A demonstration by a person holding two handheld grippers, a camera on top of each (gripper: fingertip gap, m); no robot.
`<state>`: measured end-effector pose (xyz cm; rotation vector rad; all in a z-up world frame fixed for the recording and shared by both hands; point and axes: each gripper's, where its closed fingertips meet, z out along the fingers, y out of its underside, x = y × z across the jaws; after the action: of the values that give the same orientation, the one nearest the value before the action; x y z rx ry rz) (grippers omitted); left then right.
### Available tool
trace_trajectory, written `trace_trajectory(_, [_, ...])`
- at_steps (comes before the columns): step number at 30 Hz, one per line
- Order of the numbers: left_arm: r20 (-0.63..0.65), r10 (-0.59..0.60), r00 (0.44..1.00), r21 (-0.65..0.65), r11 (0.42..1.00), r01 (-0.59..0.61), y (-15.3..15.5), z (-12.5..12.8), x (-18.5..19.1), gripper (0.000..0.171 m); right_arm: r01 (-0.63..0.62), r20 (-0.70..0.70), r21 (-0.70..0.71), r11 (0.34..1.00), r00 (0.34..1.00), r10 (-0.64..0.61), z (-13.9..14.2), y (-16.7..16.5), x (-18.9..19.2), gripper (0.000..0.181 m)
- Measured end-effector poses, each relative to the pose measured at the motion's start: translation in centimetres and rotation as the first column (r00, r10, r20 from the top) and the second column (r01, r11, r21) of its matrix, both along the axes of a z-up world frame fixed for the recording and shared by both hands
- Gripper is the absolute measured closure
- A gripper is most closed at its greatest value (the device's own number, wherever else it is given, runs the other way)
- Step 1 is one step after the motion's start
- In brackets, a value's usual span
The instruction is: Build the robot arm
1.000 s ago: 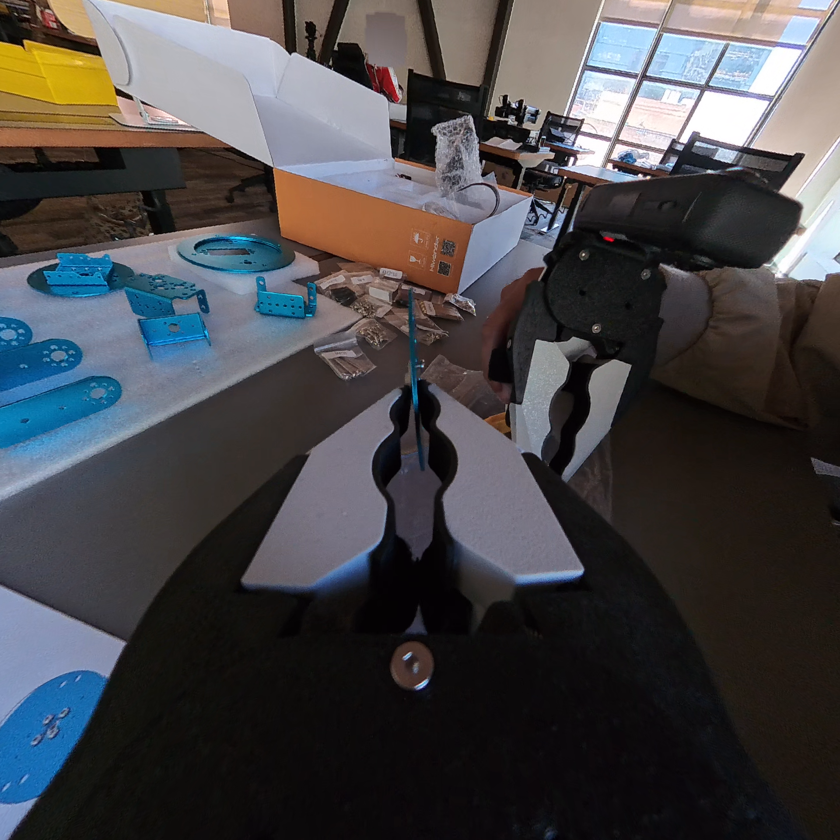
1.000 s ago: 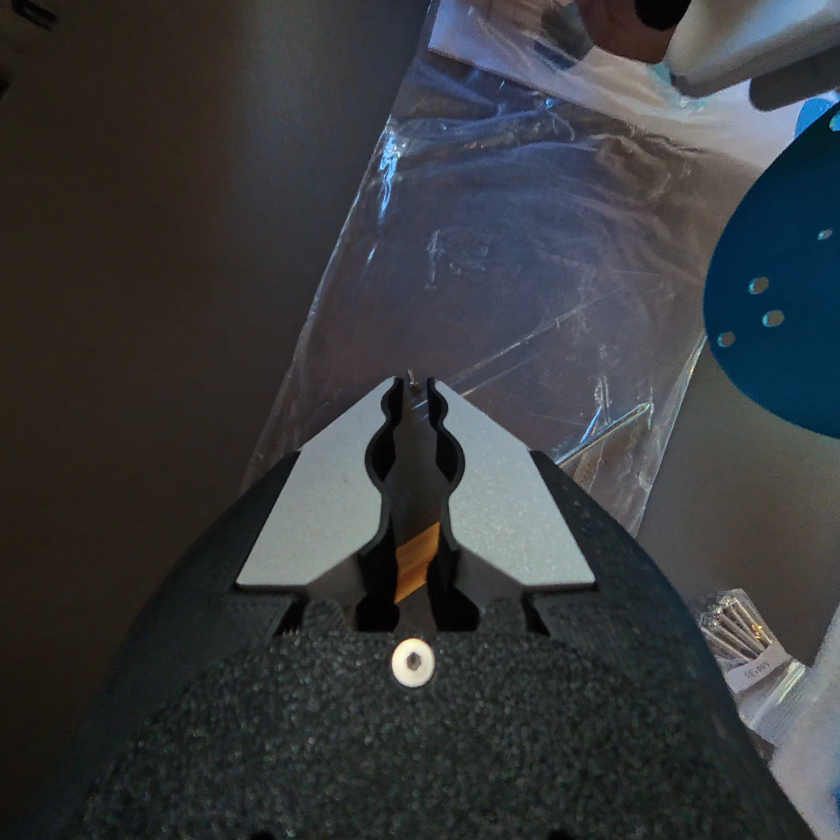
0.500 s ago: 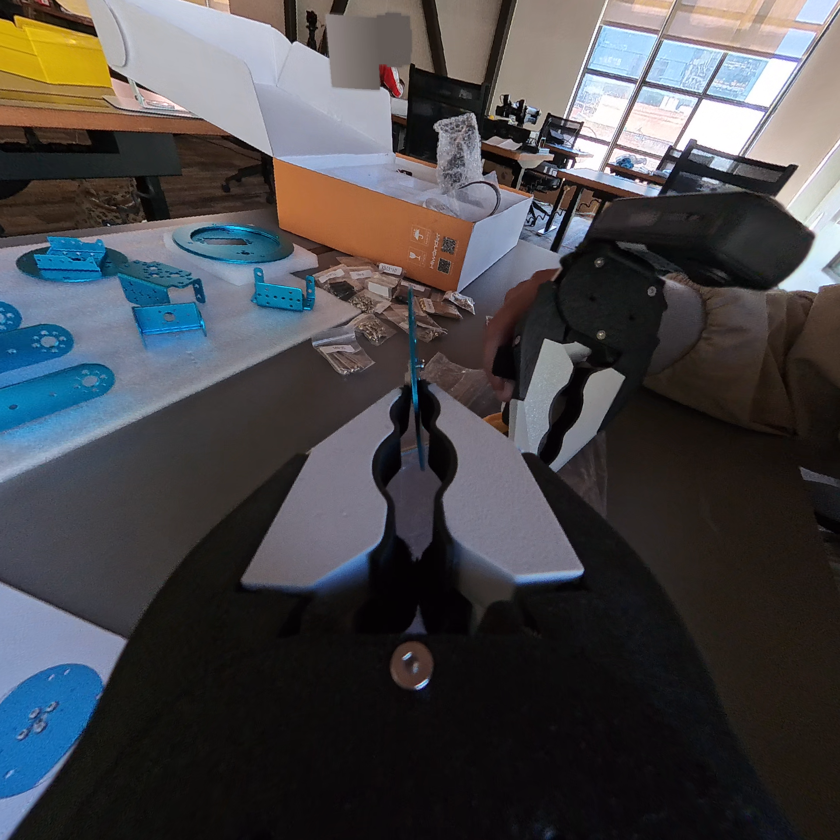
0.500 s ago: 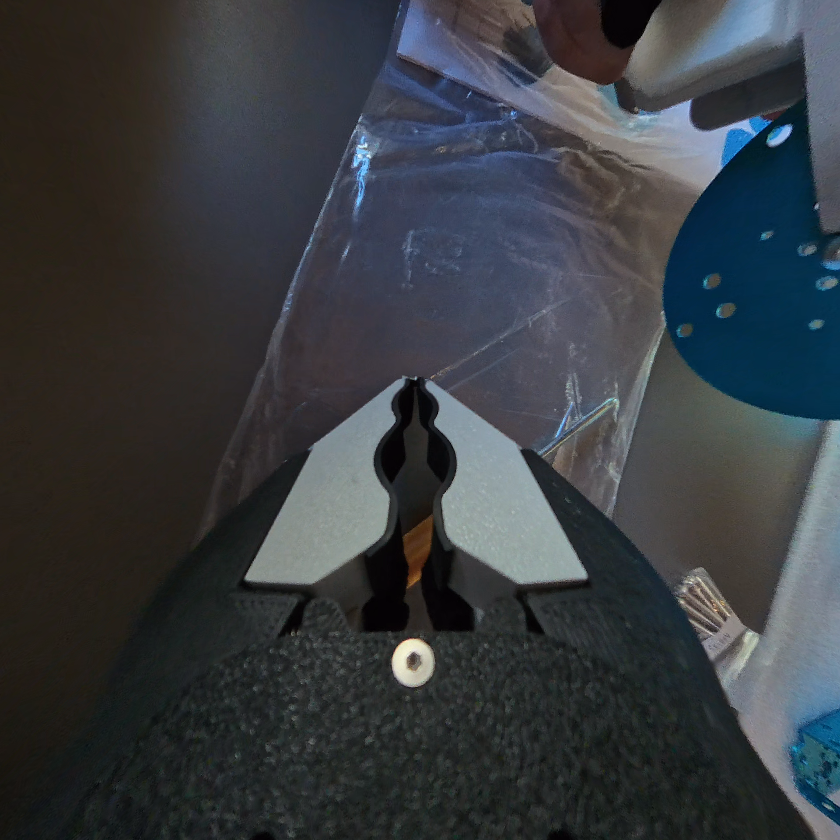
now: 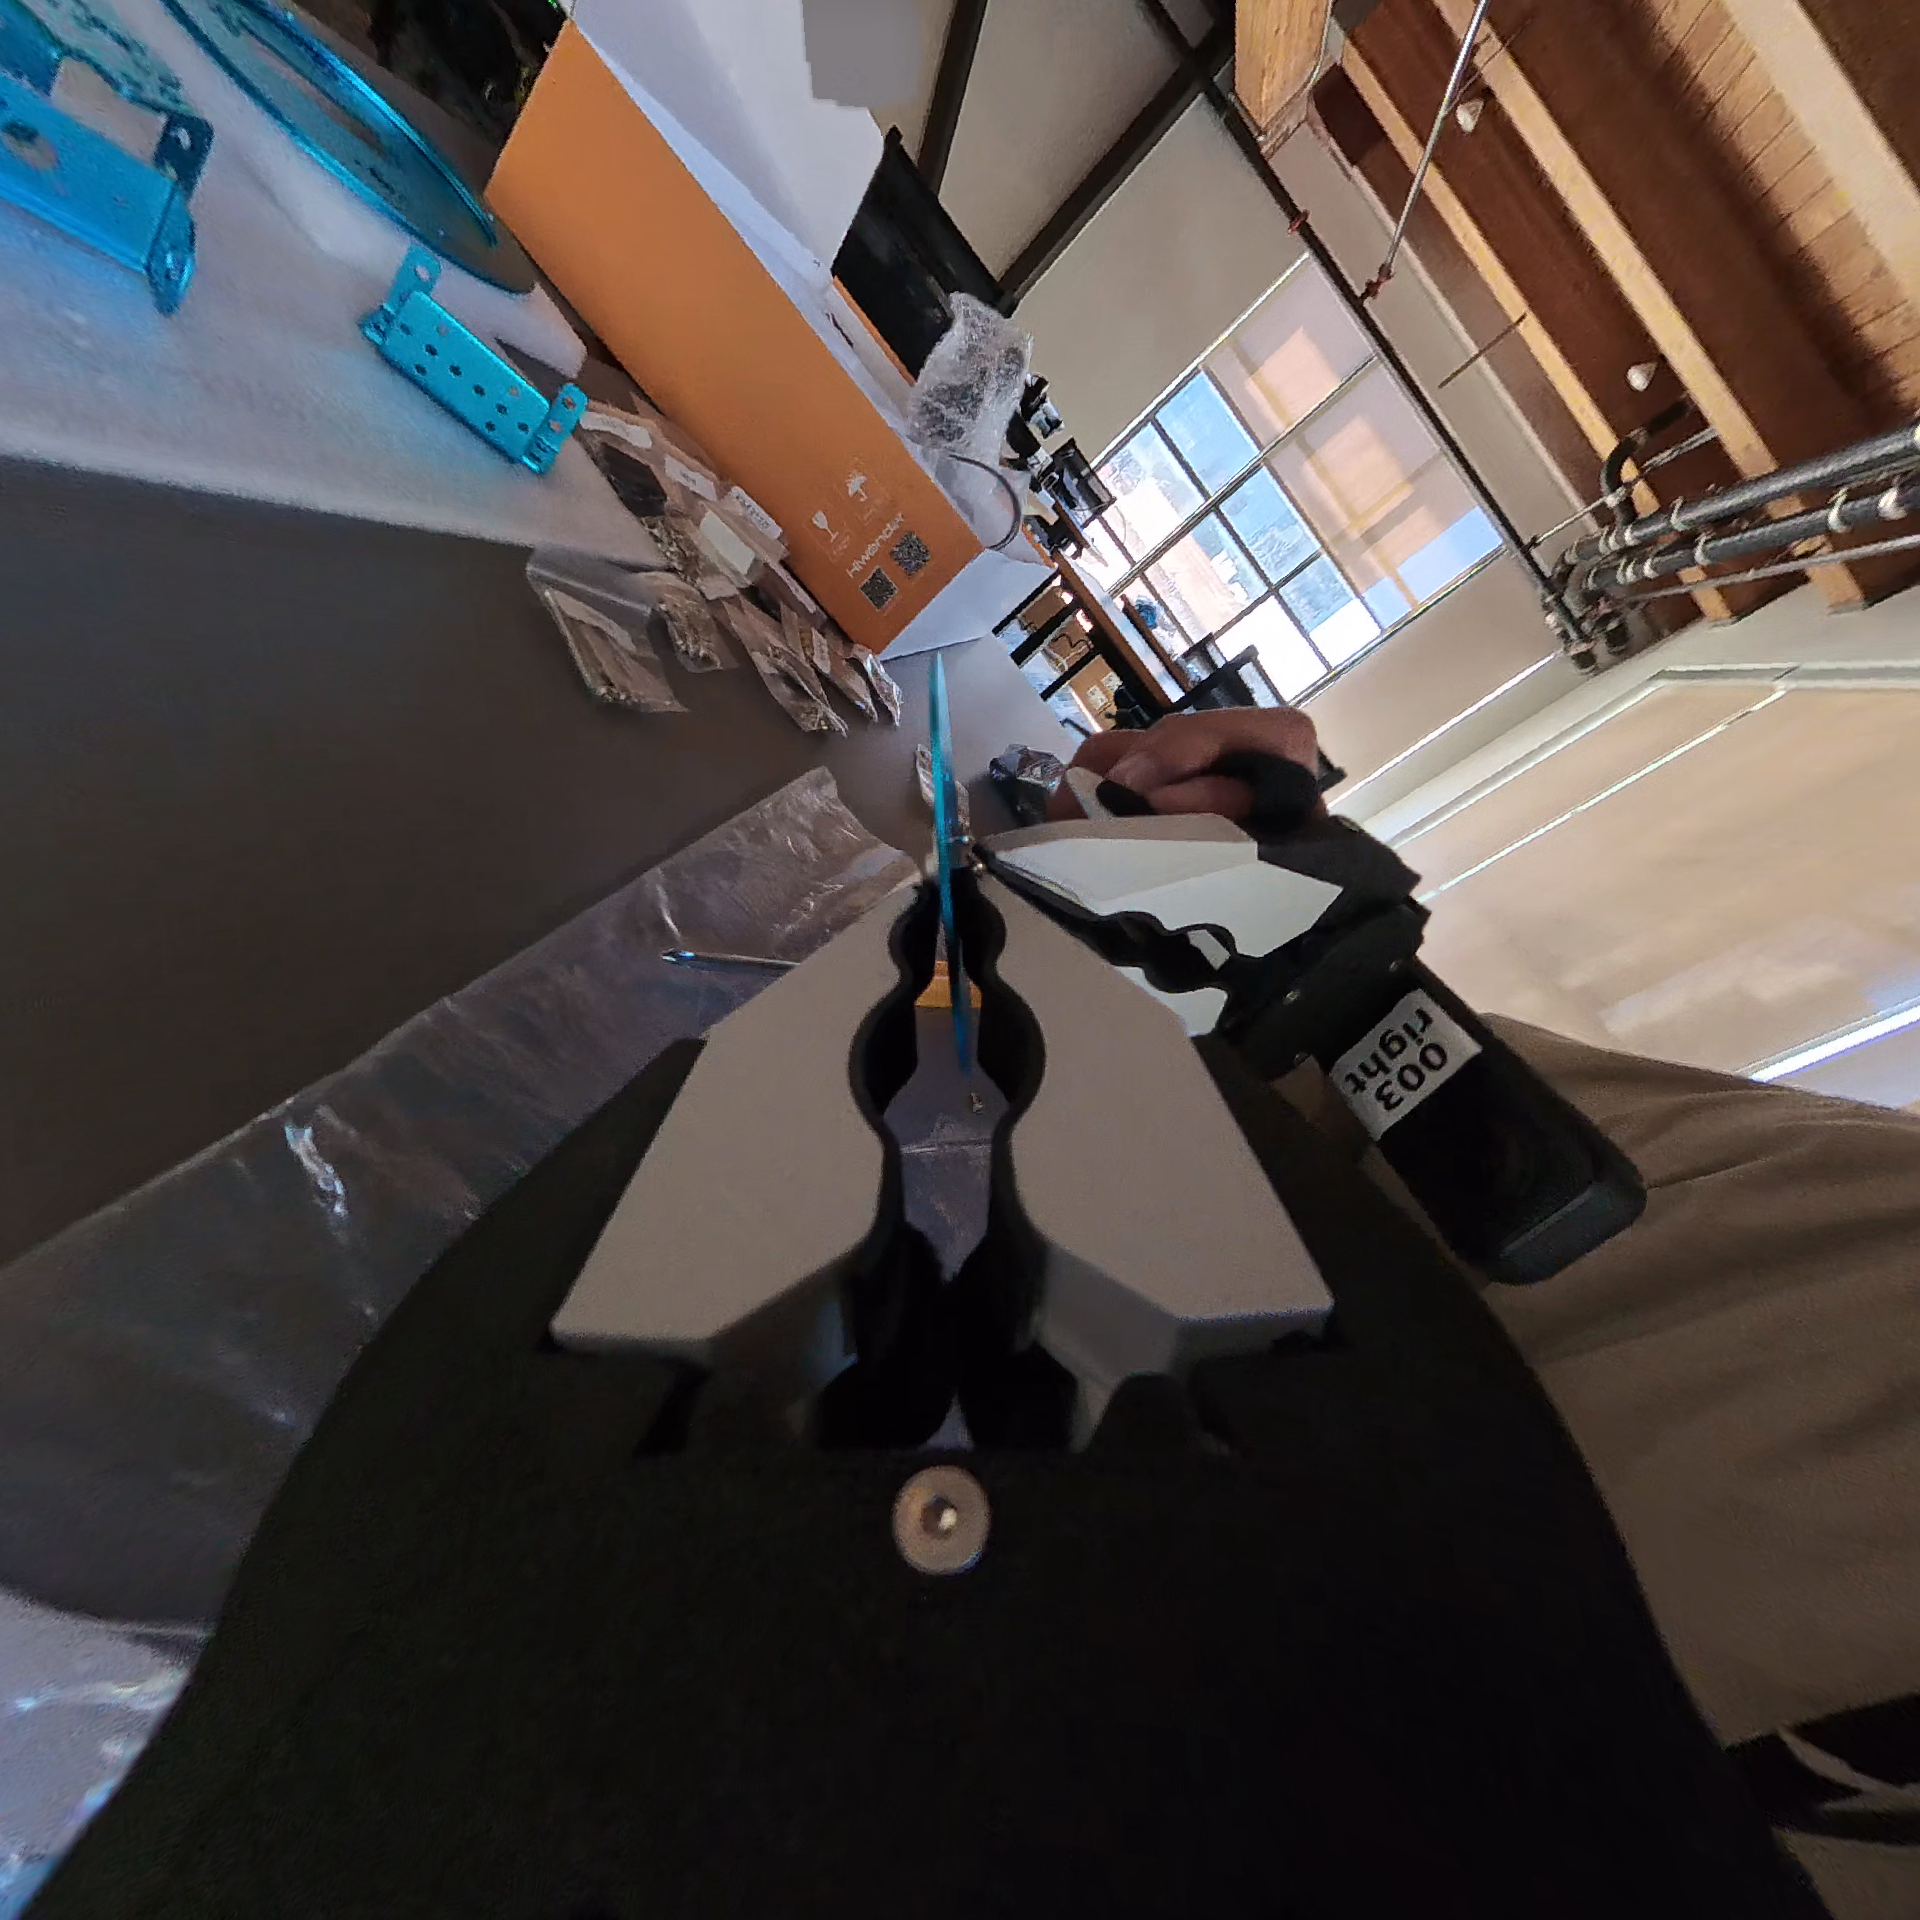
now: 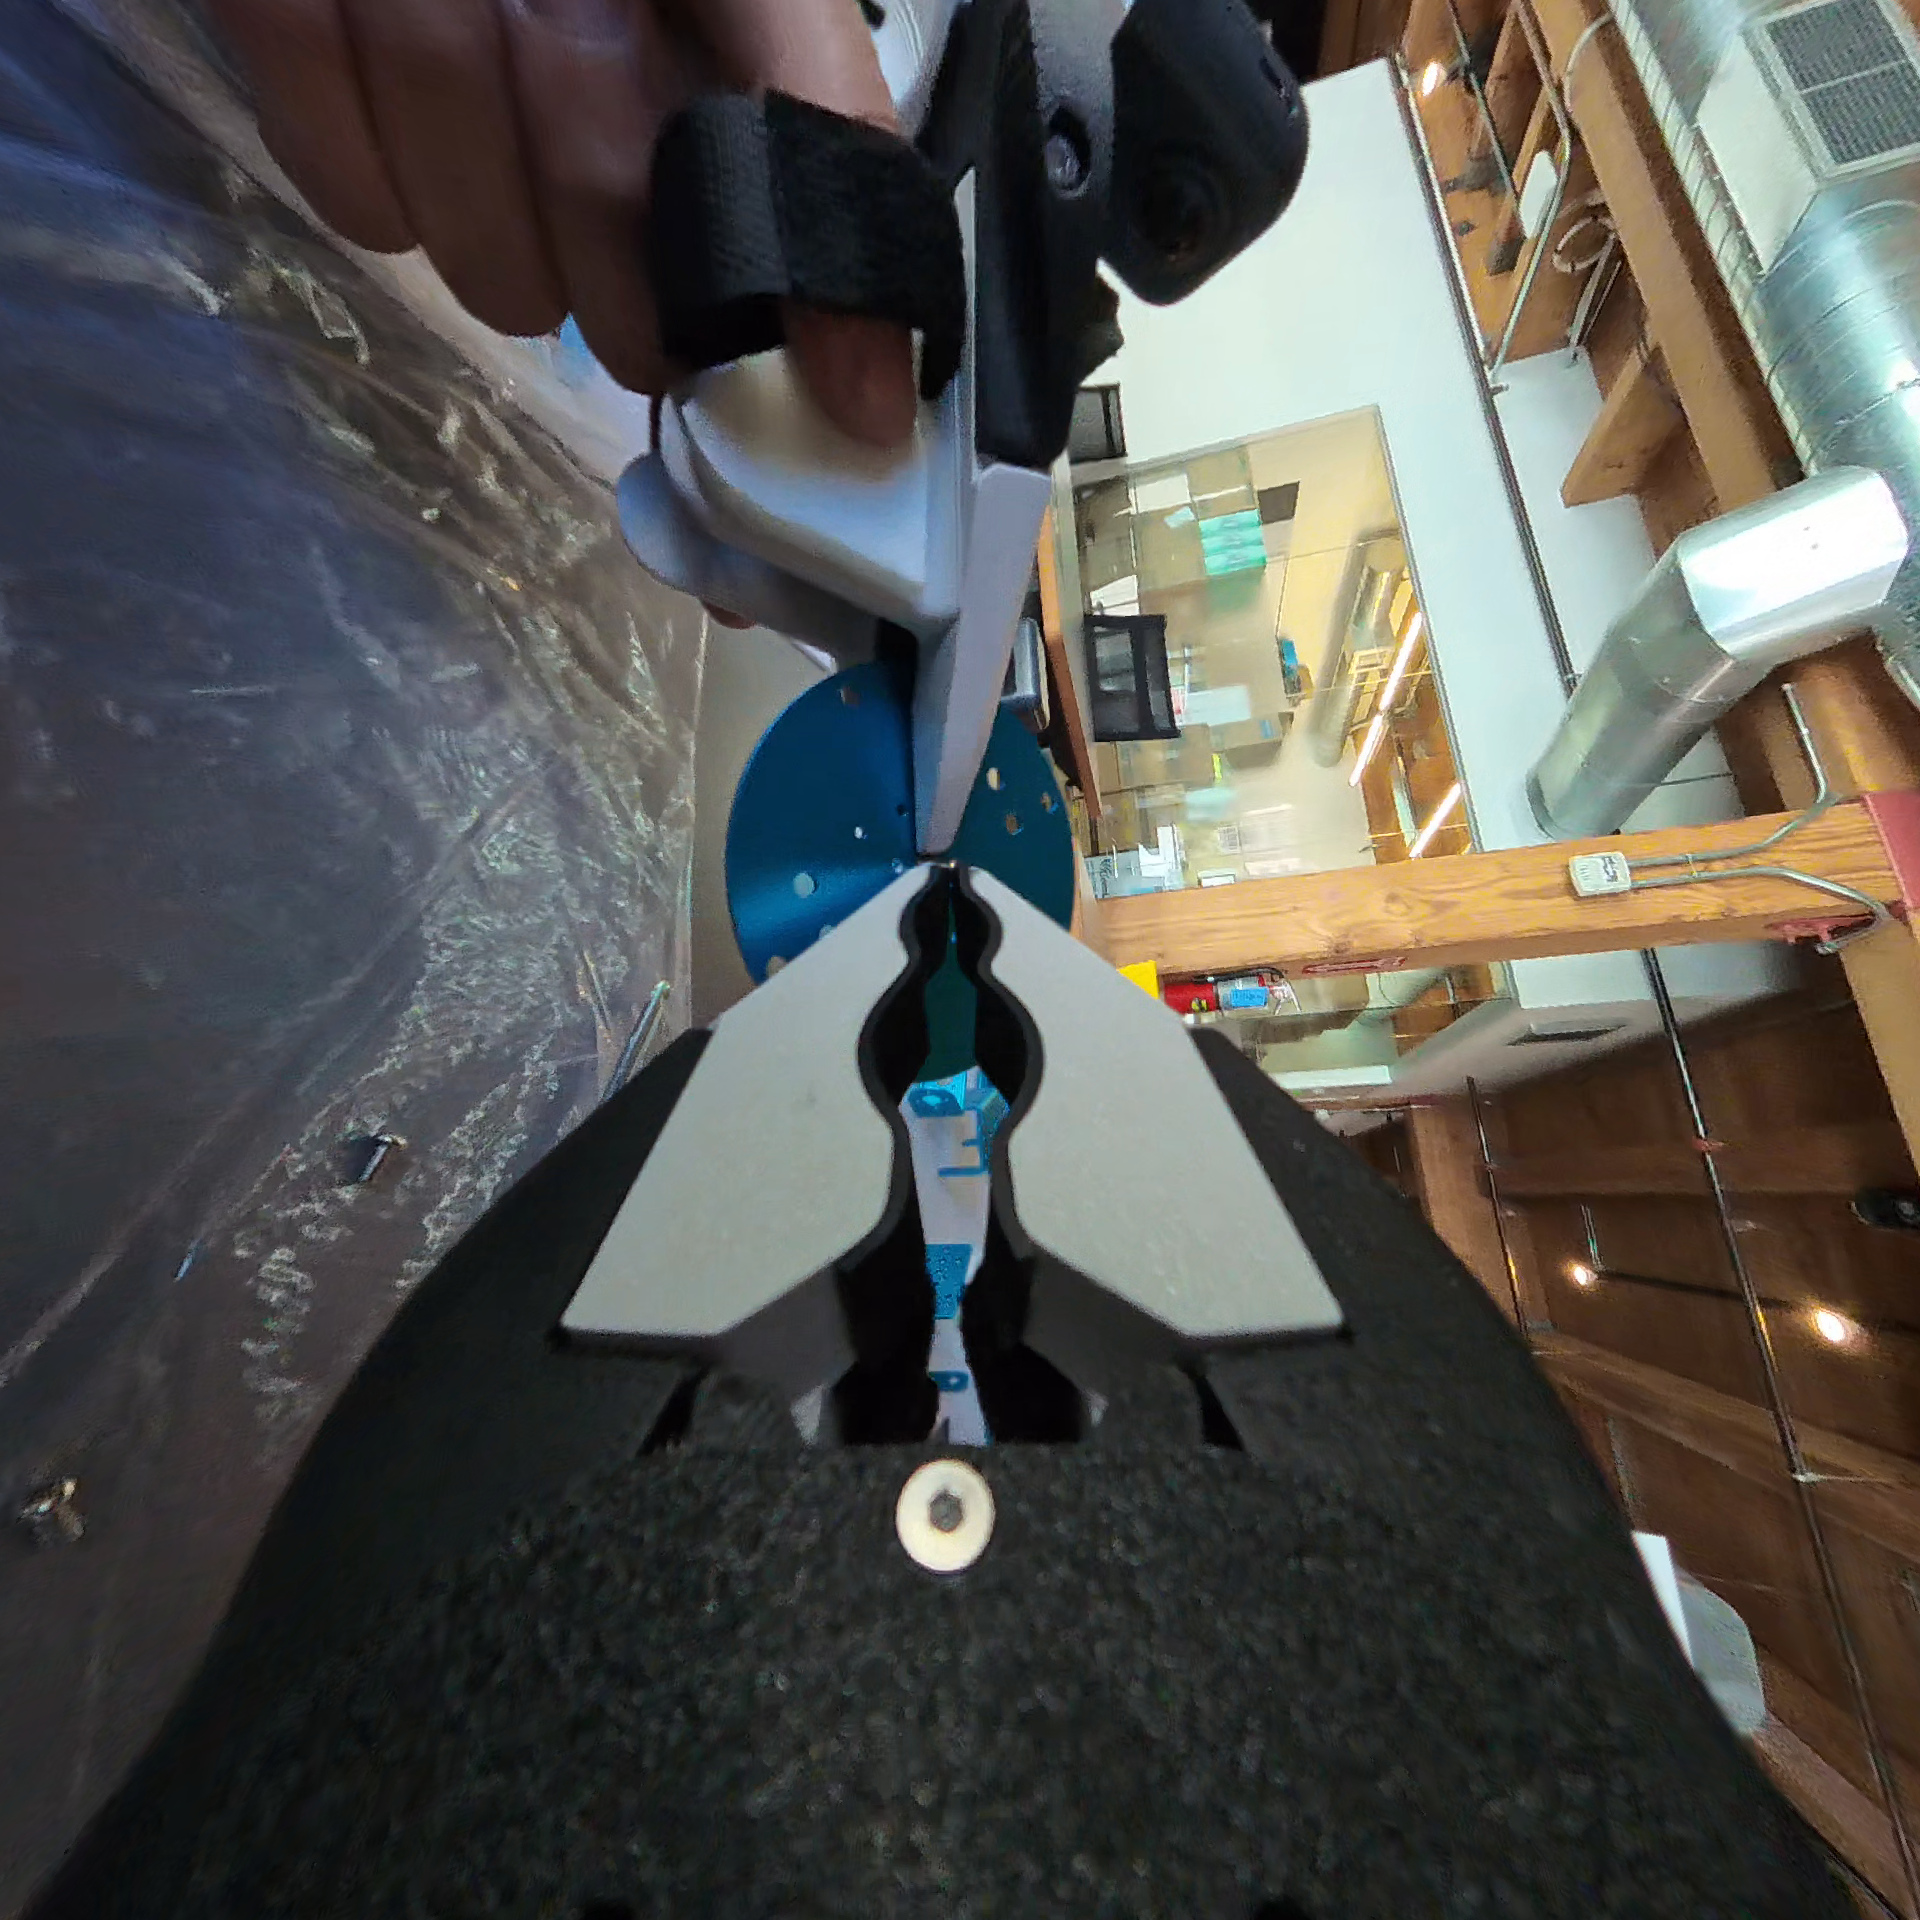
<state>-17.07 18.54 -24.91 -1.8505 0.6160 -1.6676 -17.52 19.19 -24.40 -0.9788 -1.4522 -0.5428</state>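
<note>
While both cameras are rolled hard to one side, the dark grey surface [image 5: 312,831] reads as a slope carrying, from largest down, an orange and white cardboard box [image 5: 727,343], a white foam sheet [image 5: 208,416] with blue anodised metal brackets [image 5: 457,384], a crinkled clear plastic bag [image 5: 416,1122] and a cluster of small clear hardware packets [image 5: 727,644].

Held off that surface is a thin round blue metal plate with small drilled holes [image 6: 831,831], seen edge-on in the left wrist view [image 5: 948,790]. Judging by its thinness and finish, it should be light, stiff and rather slick, best pinched flat across both faces near the rim (an edge grip would likely let it pivot).

Left gripper [image 5: 951,894]: its jaws are closed down to the plate's thickness and clamp it near the edge, the plate standing between the fingers along their length.

Right gripper [image 6: 940,868]: its jaws are nearly together at the tips, which meet the plate's face near its middle; a tiny silvery item, perhaps a screw, seems pinched there, though it is too small to be sure. The person's hand [image 5: 1195,758] grips that handle, a beige sleeve [image 5: 1662,1195] behind it, the two grippers roughly at right angles.
</note>
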Motion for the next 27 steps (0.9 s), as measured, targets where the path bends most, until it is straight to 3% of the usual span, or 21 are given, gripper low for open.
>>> trace_trajectory(10, [0.021, 0.012, 1.000, -0.097, 0.995, -0.010, 0.2, -0.5, -0.1, 0.168, 0.031, 0.118, 0.112, 0.993, 0.992, -0.044, -0.5, 0.1, -0.1, 0.181])
trace_trajectory(27, [0.037, 0.041, 0.998, -0.210, 0.977, -0.032, 1.0, -1.3, -0.4, 0.168, 0.076, 0.164, 0.092, 0.993, 0.982, -0.091, -1.4, 0.5, -0.4, 0.181])
